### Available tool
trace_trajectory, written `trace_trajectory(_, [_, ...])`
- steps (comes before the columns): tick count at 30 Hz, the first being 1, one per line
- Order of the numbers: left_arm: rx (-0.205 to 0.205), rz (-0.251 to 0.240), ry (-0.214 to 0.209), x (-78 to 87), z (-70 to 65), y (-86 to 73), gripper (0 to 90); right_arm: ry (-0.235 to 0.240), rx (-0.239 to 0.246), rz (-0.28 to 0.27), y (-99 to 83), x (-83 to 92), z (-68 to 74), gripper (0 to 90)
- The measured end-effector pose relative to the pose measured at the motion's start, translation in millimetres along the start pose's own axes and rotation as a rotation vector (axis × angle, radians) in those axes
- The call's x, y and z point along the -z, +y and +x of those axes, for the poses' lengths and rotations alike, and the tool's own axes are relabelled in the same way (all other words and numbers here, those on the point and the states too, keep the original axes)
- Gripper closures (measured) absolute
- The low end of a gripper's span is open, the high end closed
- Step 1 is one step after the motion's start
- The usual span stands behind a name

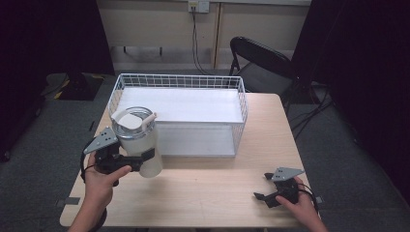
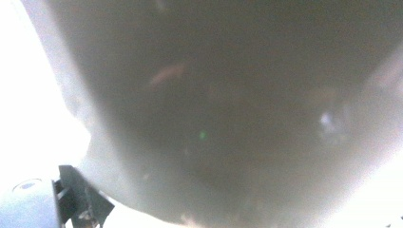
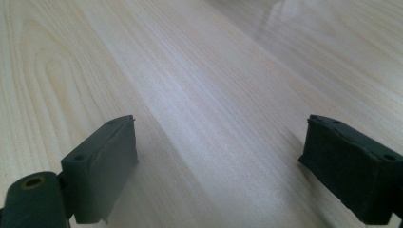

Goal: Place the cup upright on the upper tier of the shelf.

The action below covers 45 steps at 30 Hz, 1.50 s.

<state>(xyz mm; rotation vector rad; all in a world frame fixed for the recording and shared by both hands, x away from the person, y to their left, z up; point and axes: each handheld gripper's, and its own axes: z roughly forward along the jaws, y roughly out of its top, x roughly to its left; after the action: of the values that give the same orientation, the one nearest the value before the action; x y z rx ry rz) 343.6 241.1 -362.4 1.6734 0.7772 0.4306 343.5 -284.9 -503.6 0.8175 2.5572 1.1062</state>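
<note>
We hold the white tumbler in our left gripper, whose jaws are pinched on the cup's lower body from the side, so the thing sits directly between the fingers and not ahead of them. Its long axis stands close to upright, leaning a little, with the open metal rim and a pale lid with a small tab at the top. The base appears just clear of, or barely touching, the table; we cannot tell which. In the left gripper view the tumbler's wall is a grey blur pressed up to the lens, which fits a close clamp. What the coming move turns on, as we judge it, is that the wire basket lies just beyond the fingers, its near wall right behind the cup, so the tumbler must rise above that rim before it can travel forward into the white bottom. Our left hand grips the tool from behind and below, forearm coming in low, the grey plate tilted toward the outer side. Our right gripper rests well apart on the near right of the table, its black pads spread wide with bare wood between them, holding nothing; the left is clearly the working hand.
</note>
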Motion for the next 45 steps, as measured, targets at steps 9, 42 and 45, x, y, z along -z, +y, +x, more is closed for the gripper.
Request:
trace_trajectory(9, [-0.015,-0.003,-0.002,-2.0,-1.2,20.5,9.6,0.0,0.0,0.0,0.0,0.0,-0.1,10.5])
trace_trajectory(42, [-0.019,0.013,-0.041,-2.8,0.0,76.9,9.6,0.002,0.003,-0.001,0.1,-0.3,-0.3,10.4])
trace_trajectory(45, [-0.016,0.013,-0.045,-2.6,-0.5,82.8,9.6,0.002,0.002,-0.001,0.1,-0.3,-0.3,10.4])
